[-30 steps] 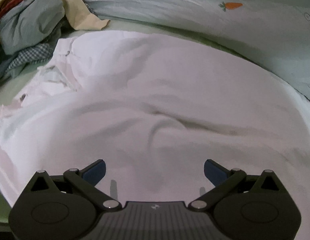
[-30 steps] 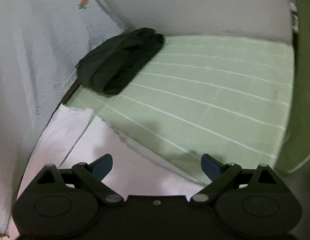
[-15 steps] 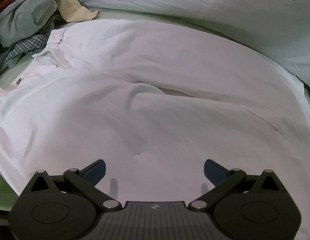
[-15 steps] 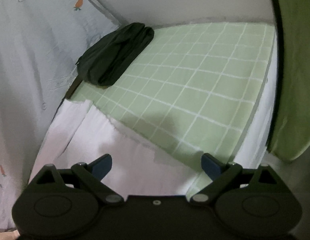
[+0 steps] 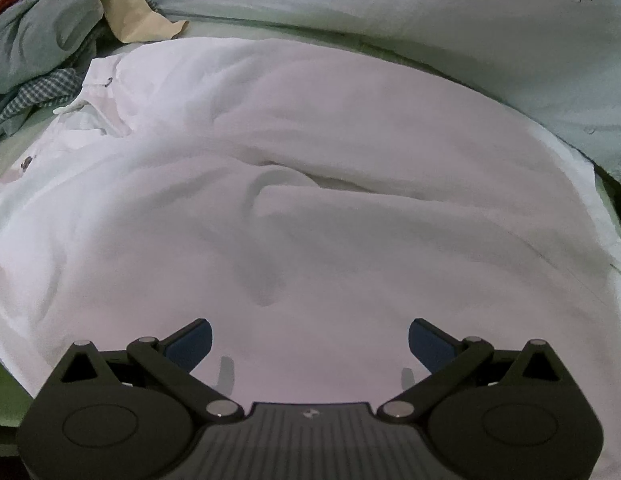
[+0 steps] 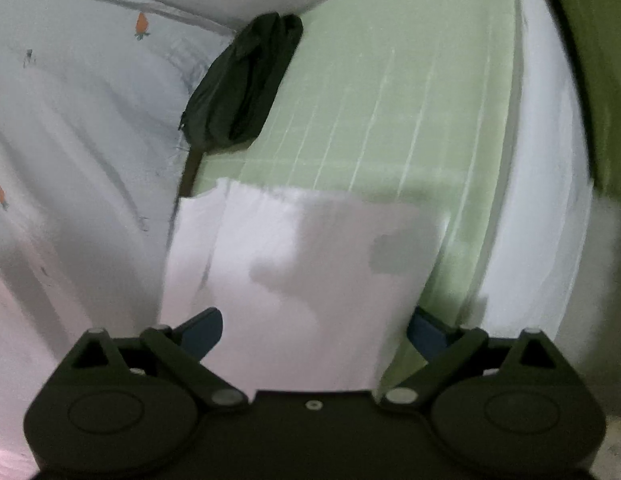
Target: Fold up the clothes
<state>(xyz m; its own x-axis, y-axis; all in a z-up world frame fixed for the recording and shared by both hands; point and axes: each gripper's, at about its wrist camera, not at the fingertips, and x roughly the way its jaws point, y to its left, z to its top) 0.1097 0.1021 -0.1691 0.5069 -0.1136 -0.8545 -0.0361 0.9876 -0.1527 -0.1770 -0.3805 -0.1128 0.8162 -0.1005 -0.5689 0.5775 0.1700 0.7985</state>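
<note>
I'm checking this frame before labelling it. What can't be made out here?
- White garment: near hem hidden behind left gripper in the left wrist view.
- Clothes pile: cut off by the left edge.
- Dark garment: its type is lost to blur in the right wrist view.

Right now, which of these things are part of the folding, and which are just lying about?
Part of the job:
white shirt
left gripper, open
right gripper, open

Lying about:
pile of clothes
dark garment
carrot-print quilt
green sheet

The white shirt is soft, matt, creased cloth; the tongs are matt black plastic with shiny metal rivets.
</note>
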